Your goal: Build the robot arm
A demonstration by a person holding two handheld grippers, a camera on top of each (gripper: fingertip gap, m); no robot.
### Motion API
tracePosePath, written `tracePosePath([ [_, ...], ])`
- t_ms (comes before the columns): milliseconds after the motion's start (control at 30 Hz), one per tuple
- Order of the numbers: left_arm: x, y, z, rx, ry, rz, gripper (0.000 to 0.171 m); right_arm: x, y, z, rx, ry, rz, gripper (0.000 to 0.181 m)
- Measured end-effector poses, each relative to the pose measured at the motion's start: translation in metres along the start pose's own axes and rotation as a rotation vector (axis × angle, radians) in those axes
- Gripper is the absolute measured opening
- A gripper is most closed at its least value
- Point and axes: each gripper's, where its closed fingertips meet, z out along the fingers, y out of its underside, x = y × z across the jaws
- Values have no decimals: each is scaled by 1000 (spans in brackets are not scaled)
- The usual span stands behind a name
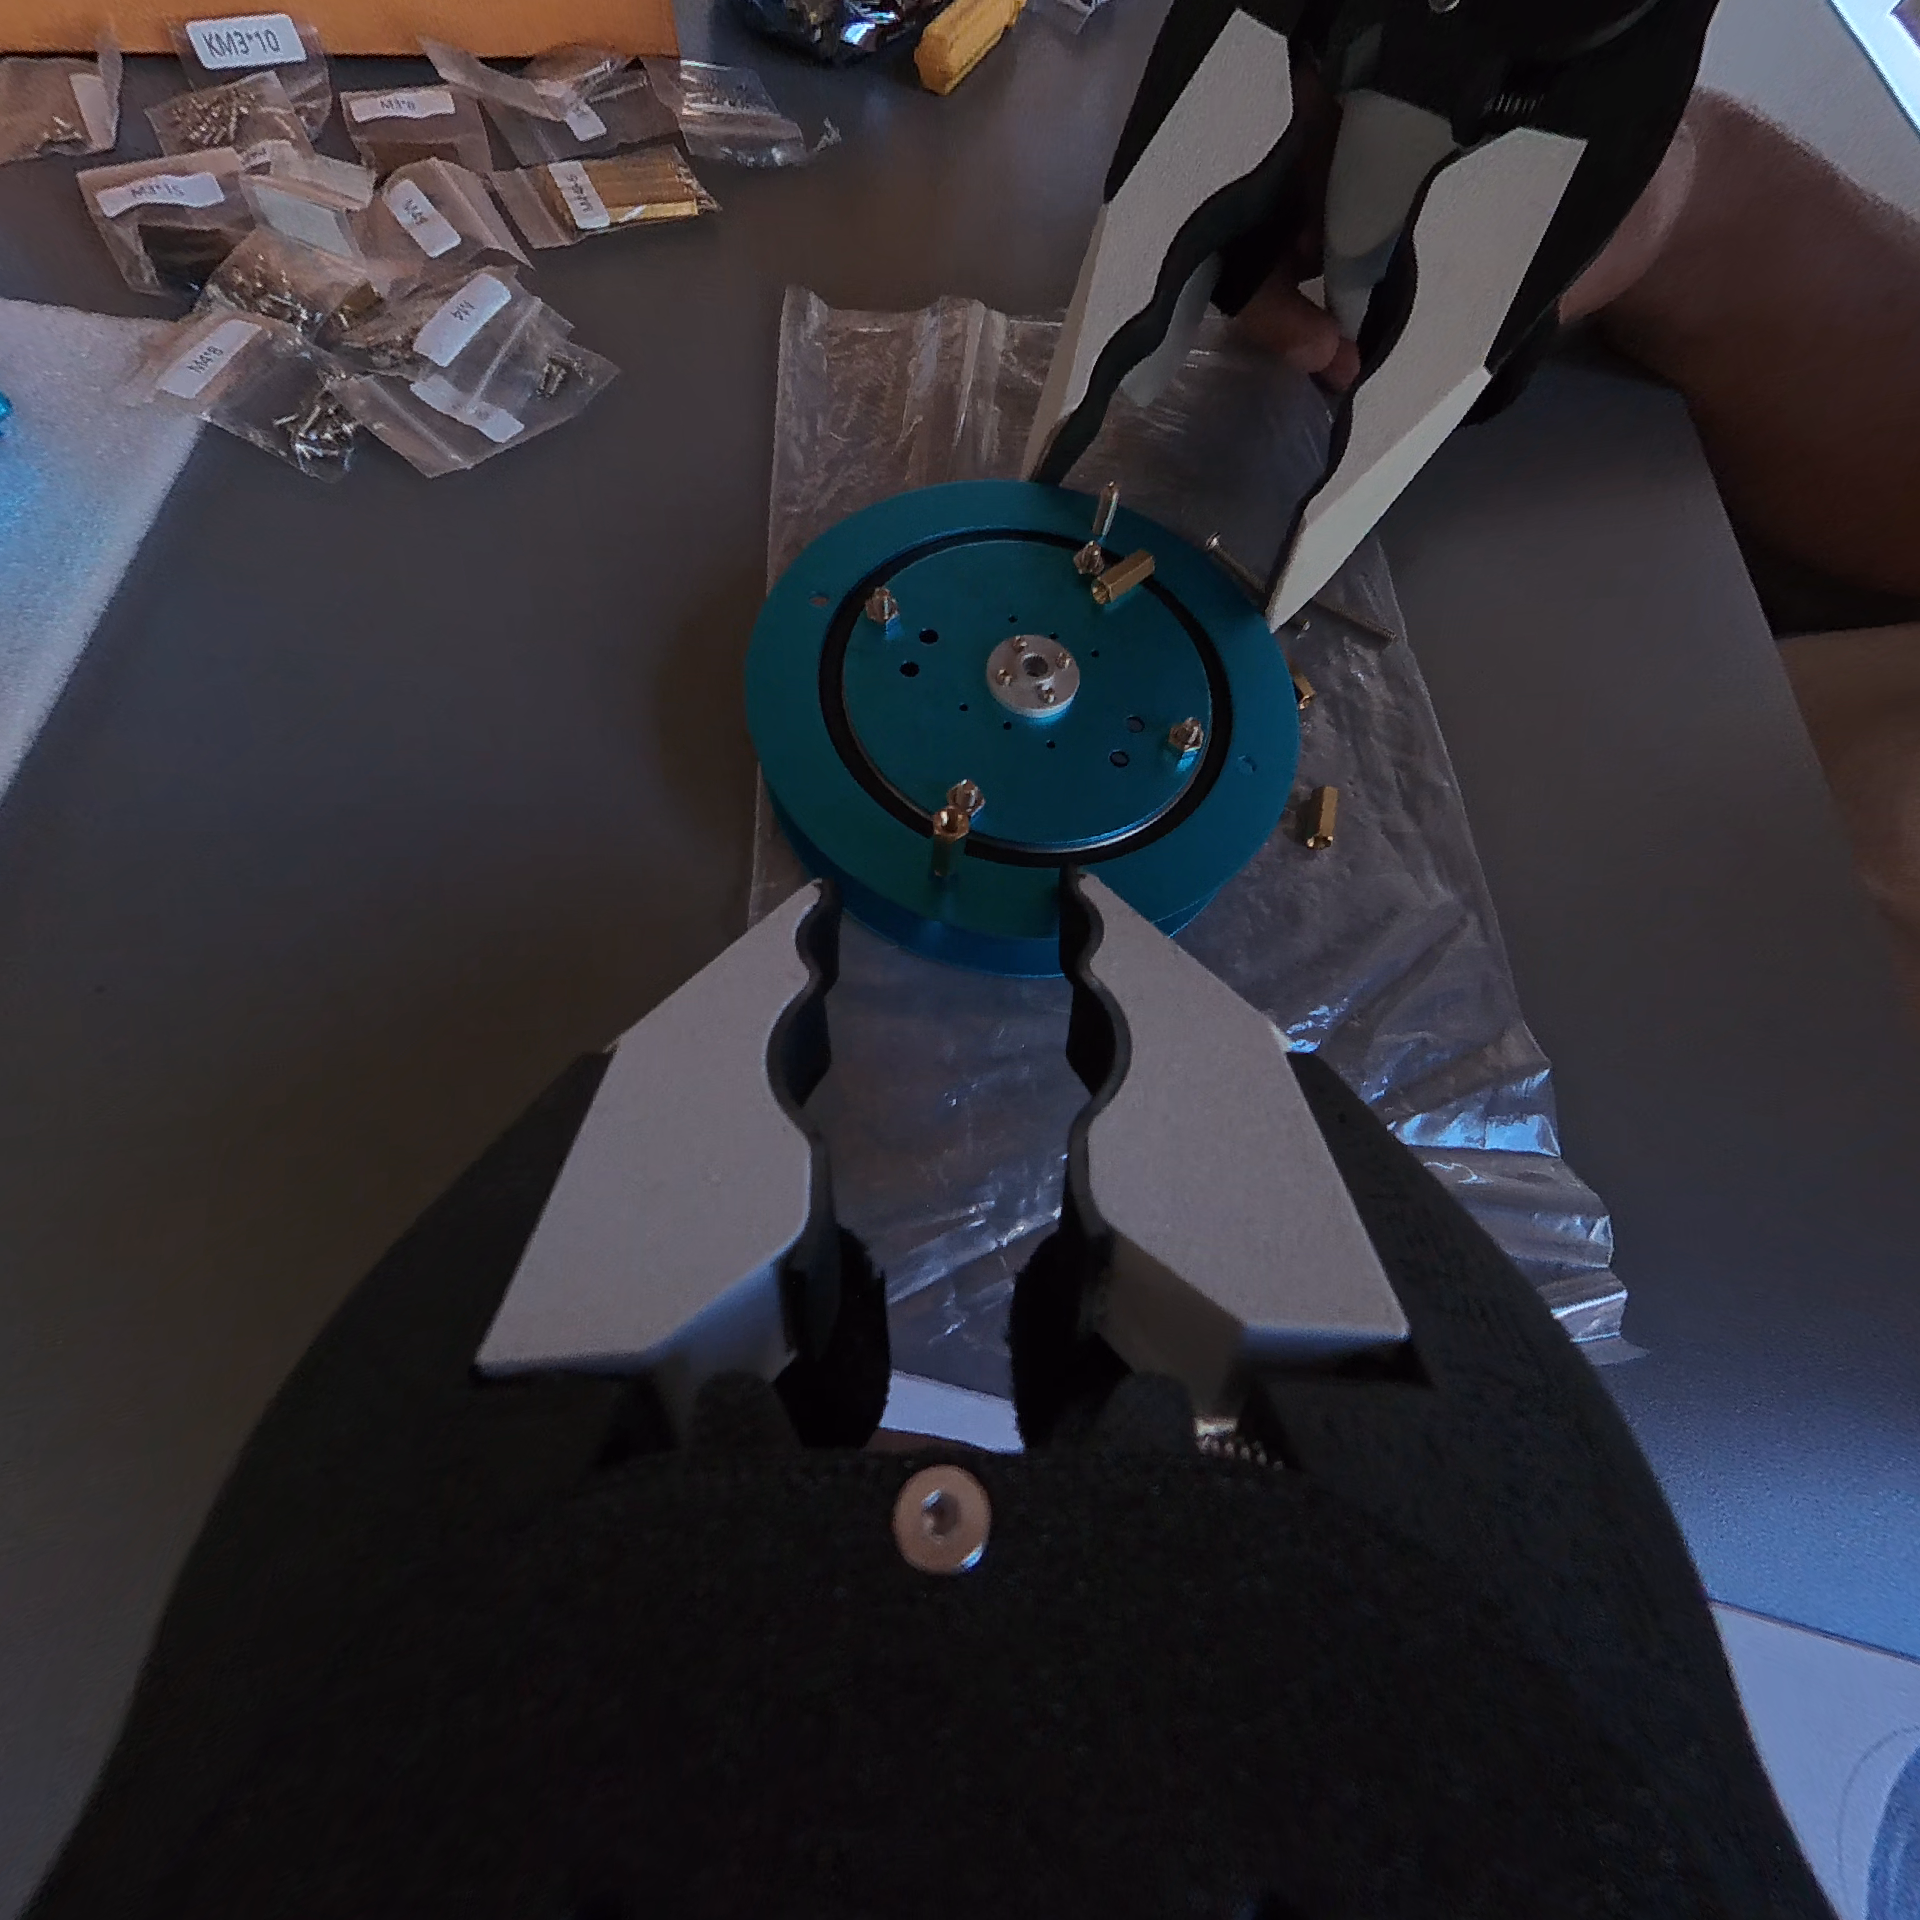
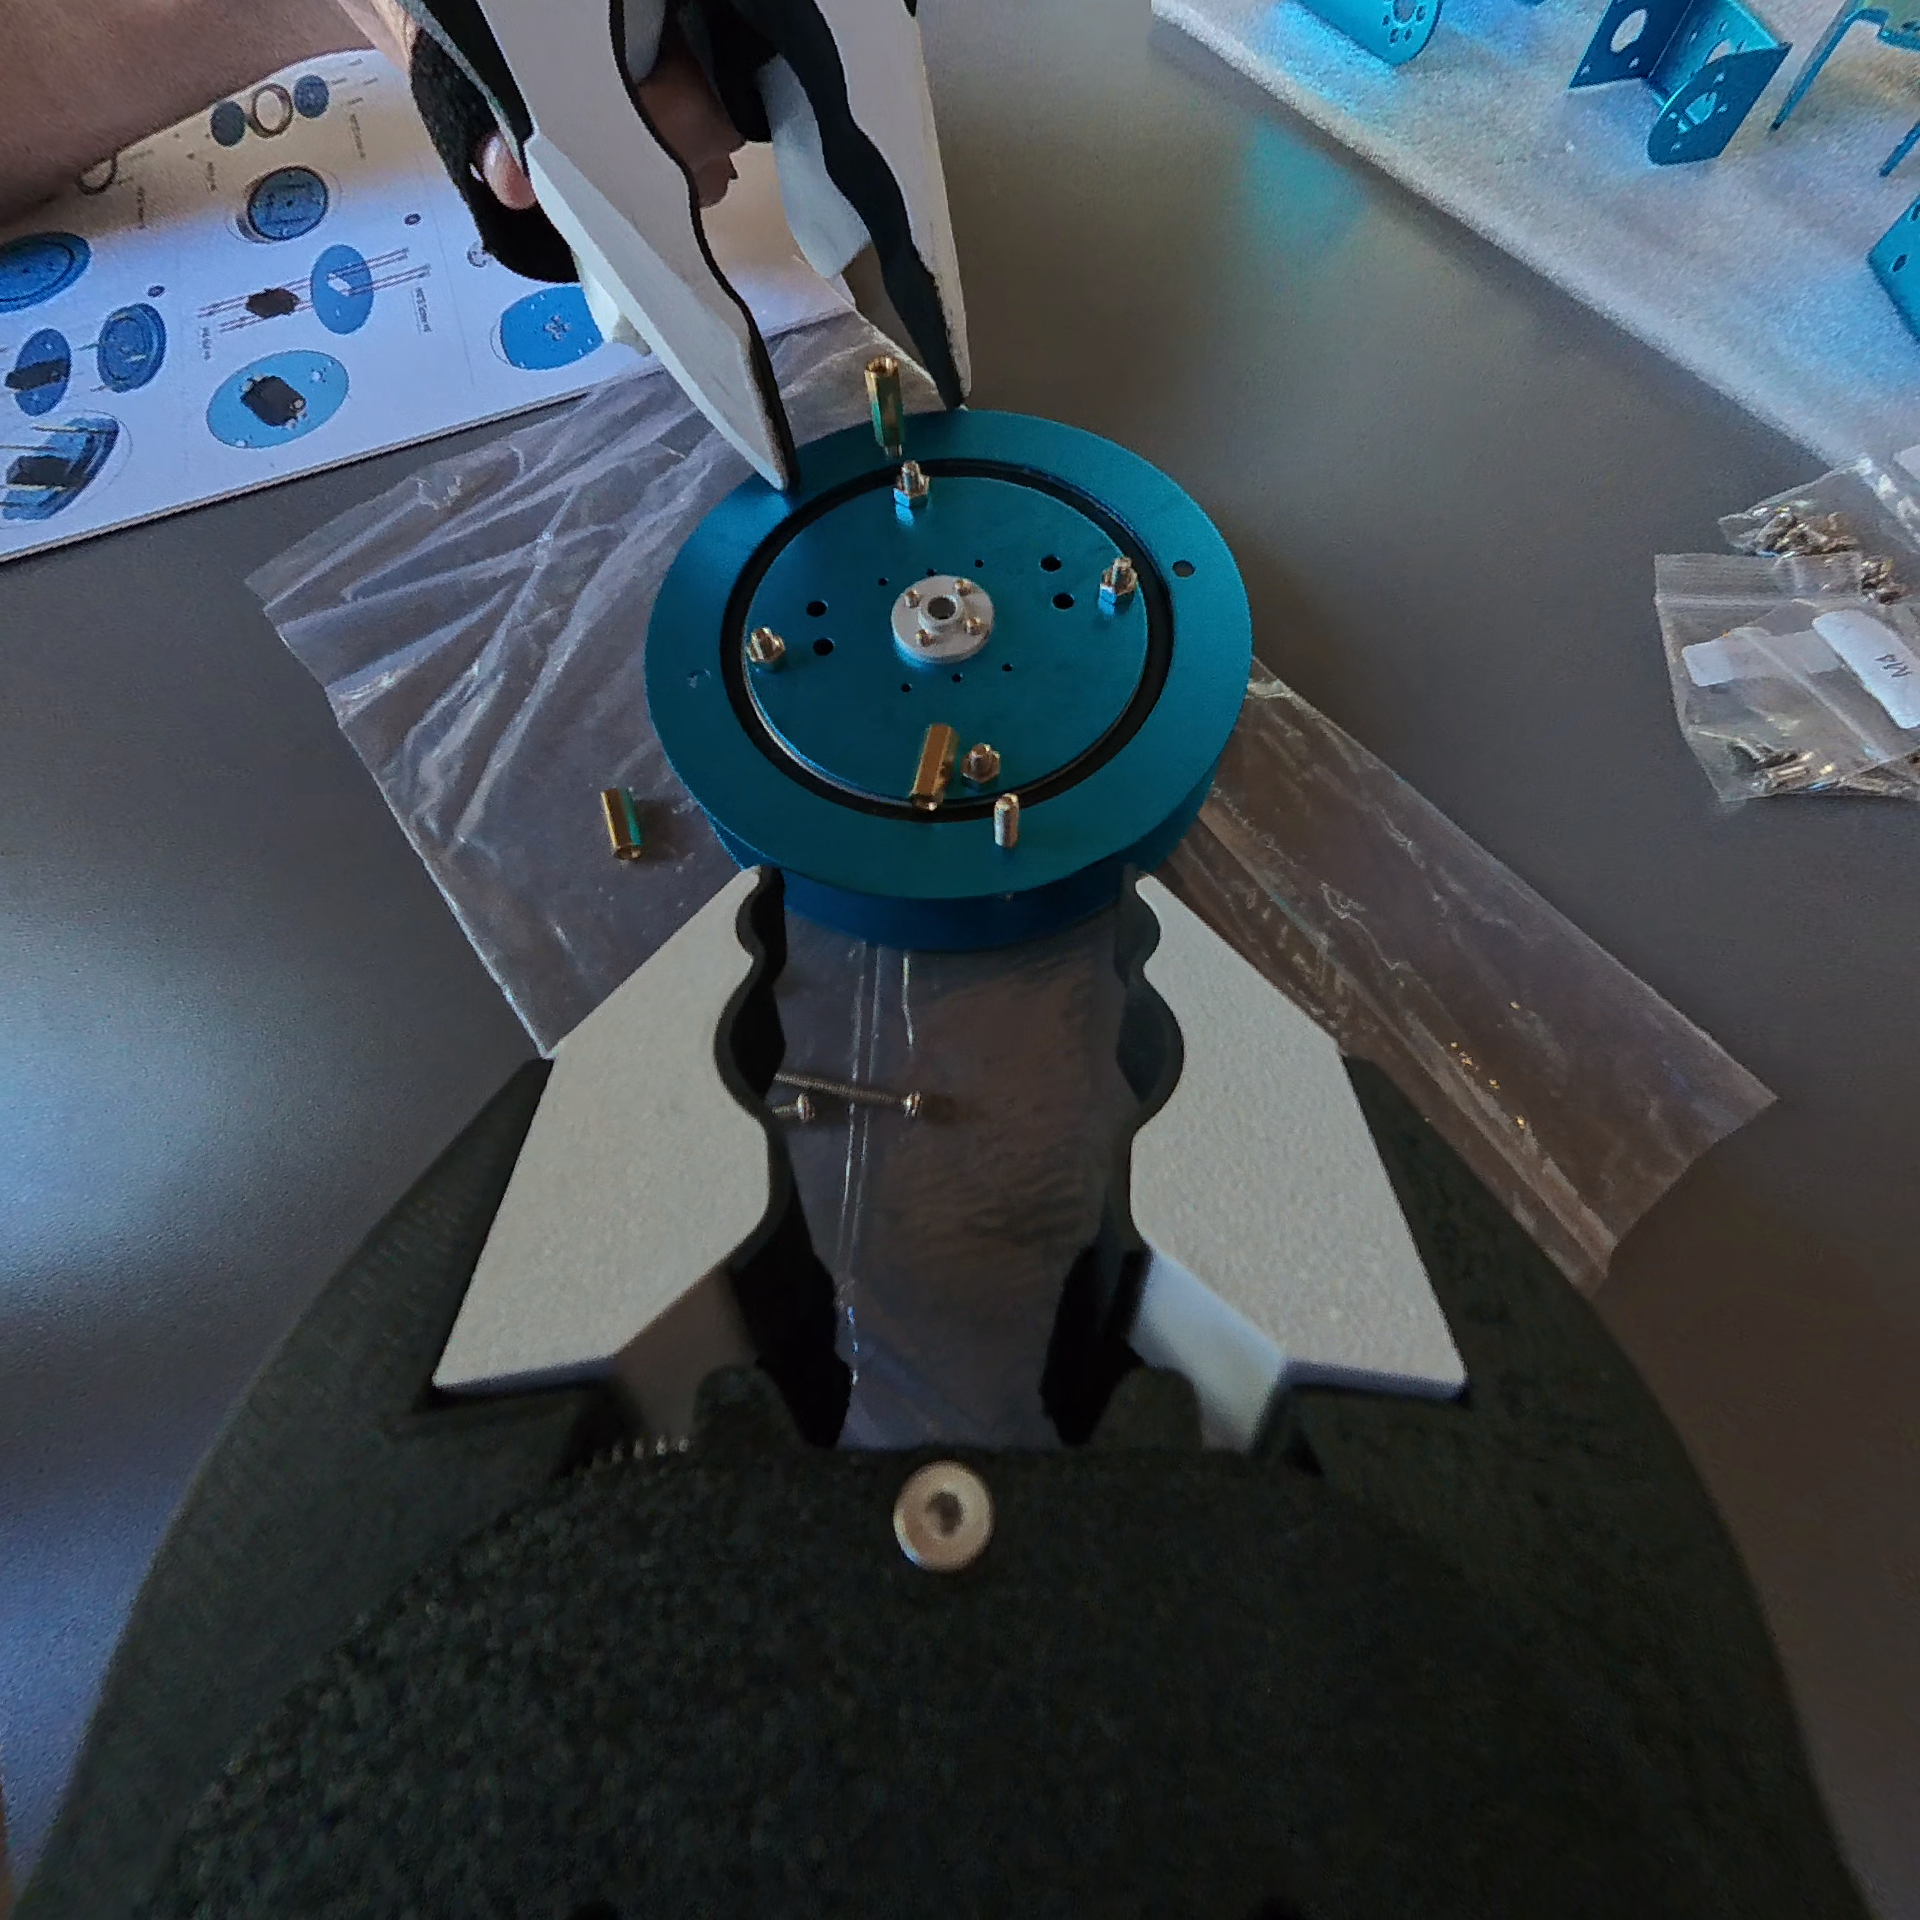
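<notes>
A blue metal disc point(image 1: 831, 717) point(image 2: 686, 675) with a silver hub point(image 1: 1023, 670) lies on a clear plastic bag point(image 1: 1039, 1143). My left gripper point(image 1: 948, 888) point(image 2: 868, 436) is open at the disc's near rim. A brass standoff point(image 1: 951, 831) point(image 2: 881, 400) stands on the rim between its tips, untouched. My right gripper point(image 2: 945, 885) point(image 1: 1162, 542) is open at the opposite rim, its tips either side of the disc's edge. Another standoff point(image 2: 932, 767) lies loose on the inner plate, which carries several short brass posts.
A loose standoff point(image 2: 620, 824) and a long screw point(image 2: 847, 1096) lie on the plastic. Small bags of hardware point(image 1: 312, 260) point(image 2: 1797, 675) lie to one side. A printed sheet point(image 2: 208, 312) and blue brackets point(image 2: 1704, 94) on white foam lie beyond. A person's arm point(image 1: 1766, 364) is at the right. Across from one pair of fingers to the other is roughly 10 cm. The left tips stand about 4 cm off the blue metal disc point(image 1: 831, 717). The right camera catches it too, in the right wrist view point(image 2: 1074, 497).
</notes>
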Motion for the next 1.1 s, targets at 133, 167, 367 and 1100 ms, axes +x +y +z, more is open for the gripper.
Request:
tracePosePath([
  [133,5,-3,-3,18,27,9,42,0,0,-3,14,-5,2,63],
  [167,6,-5,-4,26,28,14,42,0,-1,-5,25,-7,3,63],
  [367,1,-26,-25,140,-9,36,42,5,-18,-23,163,33,0,48],
  [1100,17,-49,-30,206,-80,133,27,-49,13,-31,-114,-137,-94,21],
])
